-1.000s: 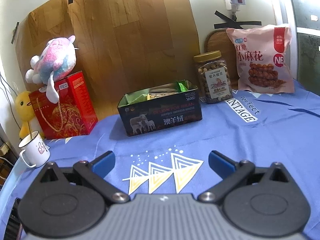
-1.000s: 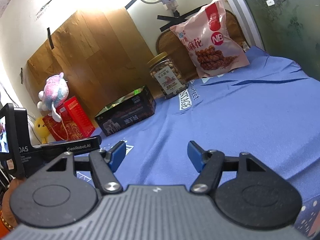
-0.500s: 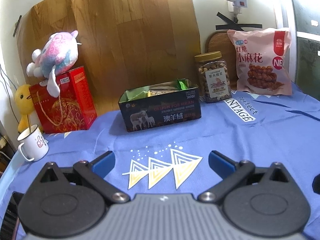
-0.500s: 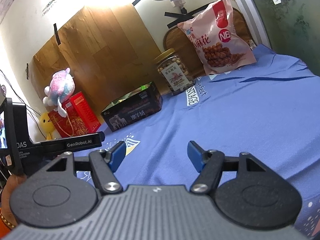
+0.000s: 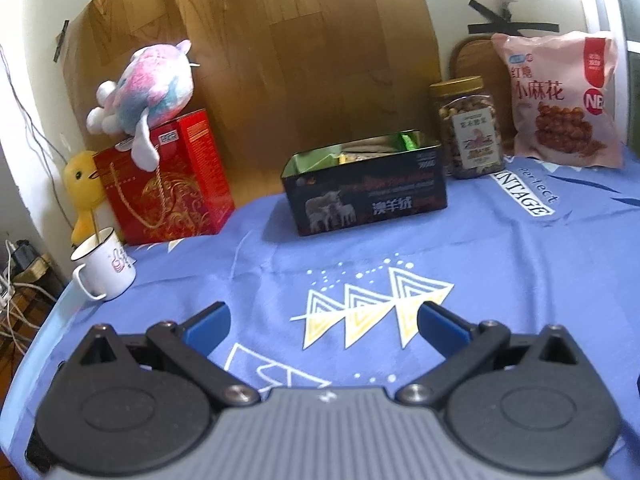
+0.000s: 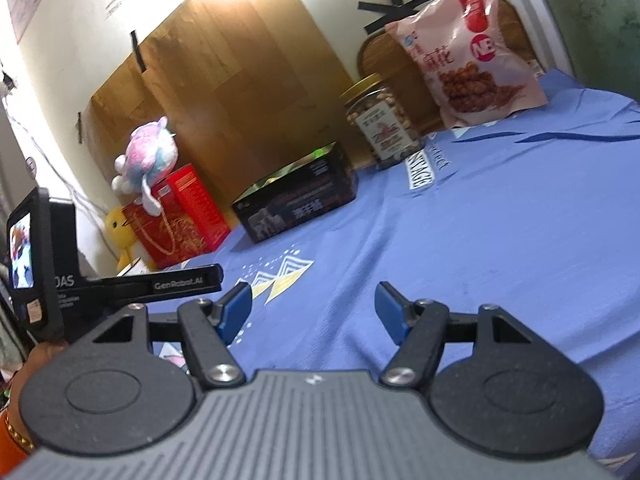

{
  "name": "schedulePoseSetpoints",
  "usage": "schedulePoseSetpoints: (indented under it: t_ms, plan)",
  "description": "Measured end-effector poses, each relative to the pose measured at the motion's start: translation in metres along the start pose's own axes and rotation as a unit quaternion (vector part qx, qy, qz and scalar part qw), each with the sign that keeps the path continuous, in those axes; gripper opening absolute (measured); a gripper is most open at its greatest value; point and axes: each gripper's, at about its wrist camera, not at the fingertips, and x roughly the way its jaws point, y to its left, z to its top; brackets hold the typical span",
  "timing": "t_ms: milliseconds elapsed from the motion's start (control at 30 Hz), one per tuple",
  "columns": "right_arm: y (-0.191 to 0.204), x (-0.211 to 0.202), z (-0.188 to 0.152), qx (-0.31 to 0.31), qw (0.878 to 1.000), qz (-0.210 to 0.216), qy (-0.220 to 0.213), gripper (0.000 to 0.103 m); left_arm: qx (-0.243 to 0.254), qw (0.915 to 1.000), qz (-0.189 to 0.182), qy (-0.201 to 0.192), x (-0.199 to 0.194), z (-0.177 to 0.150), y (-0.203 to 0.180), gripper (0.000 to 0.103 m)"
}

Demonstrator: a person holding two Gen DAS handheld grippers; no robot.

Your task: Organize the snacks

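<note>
While empty, left tool [image 5: 322, 326], tin [image 5: 366, 196] beyond

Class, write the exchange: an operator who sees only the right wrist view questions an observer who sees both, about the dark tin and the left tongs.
Operator: What is inside the dark tin?
Observer: The dark tin is open; flat packets lie in it, a green packet among them.
Operator: How do the left tongs stand?
Observer: The left tongs are open, nothing between them, over the blue cloth.
</note>
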Motion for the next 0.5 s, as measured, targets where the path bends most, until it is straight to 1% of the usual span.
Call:
schedulePoseSetpoints:
  t_ms: [233,400,500]
  plan:
    - [-0.0039,-0.0018,-0.0019,0.004,1.000,0.006,0.002,0.070,0.006,0.9999,0.011,0.002,-0.0011,-0.0021,-0.0039,0.103]
    - [-0.0060,0.0001,-0.0007,0.010,1.000,0.013,0.002,0.070,0.007,0.9995,0.030,0.002,-0.0011,-0.0003,-0.0013,0.103]
    - [-0.0049,0.0039,0.0010,0.010,1.000,0.025,0.003,0.070,0.007,0.9991,0.043,0.002,-0.0008,-0.0001,0.0017,0.103]
